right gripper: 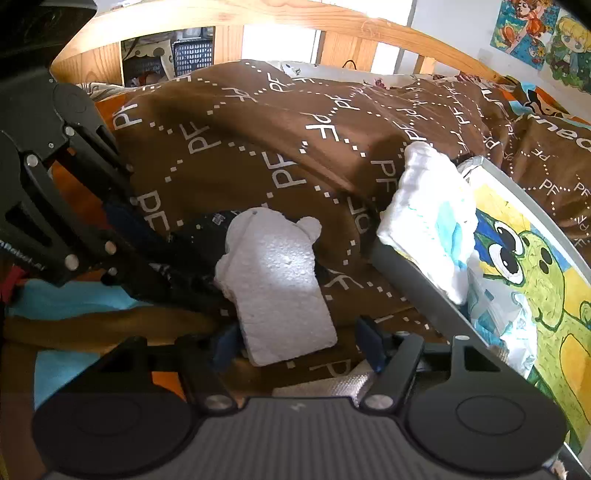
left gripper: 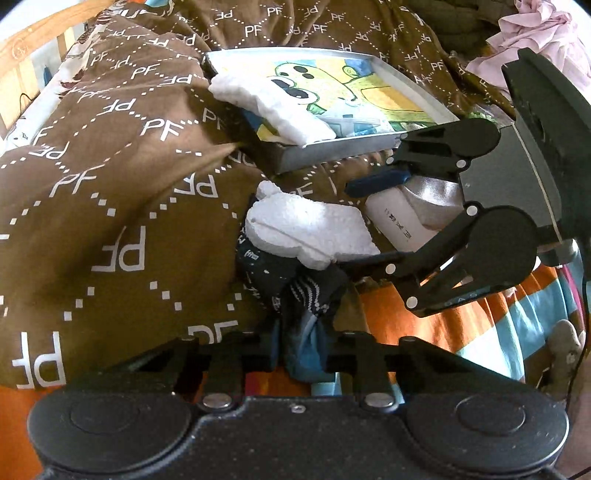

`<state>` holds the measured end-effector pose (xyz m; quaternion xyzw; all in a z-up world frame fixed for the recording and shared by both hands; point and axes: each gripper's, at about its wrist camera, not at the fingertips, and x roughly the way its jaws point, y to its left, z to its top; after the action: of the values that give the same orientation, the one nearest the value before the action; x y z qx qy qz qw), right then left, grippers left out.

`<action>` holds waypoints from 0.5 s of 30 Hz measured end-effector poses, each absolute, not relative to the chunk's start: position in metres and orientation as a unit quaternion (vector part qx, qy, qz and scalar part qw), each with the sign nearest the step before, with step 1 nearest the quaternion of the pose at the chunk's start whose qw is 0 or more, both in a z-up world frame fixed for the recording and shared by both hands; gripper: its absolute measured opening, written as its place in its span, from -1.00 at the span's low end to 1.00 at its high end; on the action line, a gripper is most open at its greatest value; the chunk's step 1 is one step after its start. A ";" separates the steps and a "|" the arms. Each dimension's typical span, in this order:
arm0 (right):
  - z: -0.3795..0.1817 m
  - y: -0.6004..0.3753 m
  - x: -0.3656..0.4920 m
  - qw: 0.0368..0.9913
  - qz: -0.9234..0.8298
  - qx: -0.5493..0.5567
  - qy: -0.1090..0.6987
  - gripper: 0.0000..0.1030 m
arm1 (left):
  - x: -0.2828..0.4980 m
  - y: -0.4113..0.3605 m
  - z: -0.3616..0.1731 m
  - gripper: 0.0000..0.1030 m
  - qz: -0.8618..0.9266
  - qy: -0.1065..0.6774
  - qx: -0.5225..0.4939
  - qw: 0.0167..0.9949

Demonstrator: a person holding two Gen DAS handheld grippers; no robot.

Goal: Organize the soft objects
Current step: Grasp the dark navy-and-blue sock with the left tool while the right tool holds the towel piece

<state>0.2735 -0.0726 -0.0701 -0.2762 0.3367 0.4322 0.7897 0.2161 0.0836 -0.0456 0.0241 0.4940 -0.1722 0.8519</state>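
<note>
A dark blue sock (left gripper: 303,295) with white stripes lies bunched on the bed, and my left gripper (left gripper: 304,343) is shut on its near end. On top of the sock rests a white foam piece (left gripper: 306,229) (right gripper: 280,291). My right gripper (right gripper: 297,345) stands open around the near end of the foam; its left pad is close to the foam's edge and its right pad is clear of it. In the right wrist view the left gripper (right gripper: 192,284) reaches in from the left onto the dark sock (right gripper: 207,229). The left wrist view has the right gripper (left gripper: 351,225) coming in from the right.
A silver-rimmed tray (left gripper: 332,151) (right gripper: 406,280) with a frog picture lies on the brown printed duvet (left gripper: 110,184); a second foam piece (left gripper: 269,107) (right gripper: 432,221) rests on its corner. A white tube (left gripper: 399,221) lies under the right gripper. Pink cloth (left gripper: 535,33) is at the far right.
</note>
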 end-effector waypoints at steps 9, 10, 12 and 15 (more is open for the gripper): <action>-0.073 -0.070 0.267 0.796 0.422 -0.279 0.332 0.13 | 0.214 0.086 -0.041 -0.88 -0.155 0.485 0.023 0.860; -0.072 -0.070 0.266 0.798 0.420 -0.277 0.331 0.13 | 0.214 0.086 -0.040 -0.88 -0.153 0.483 0.023 0.862; -0.072 -0.070 0.265 0.803 0.415 -0.273 0.329 0.13 | 0.214 0.088 -0.038 -0.89 -0.147 0.478 0.022 0.866; -0.071 -0.071 0.260 0.809 0.407 -0.276 0.322 0.13 | 0.213 0.090 -0.034 -0.89 -0.136 0.468 0.024 0.873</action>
<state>0.2595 -0.0715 -0.0707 -0.2759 0.3221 0.4067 0.8092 0.2129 0.0896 -0.0339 0.0240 0.4681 -0.1361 0.8728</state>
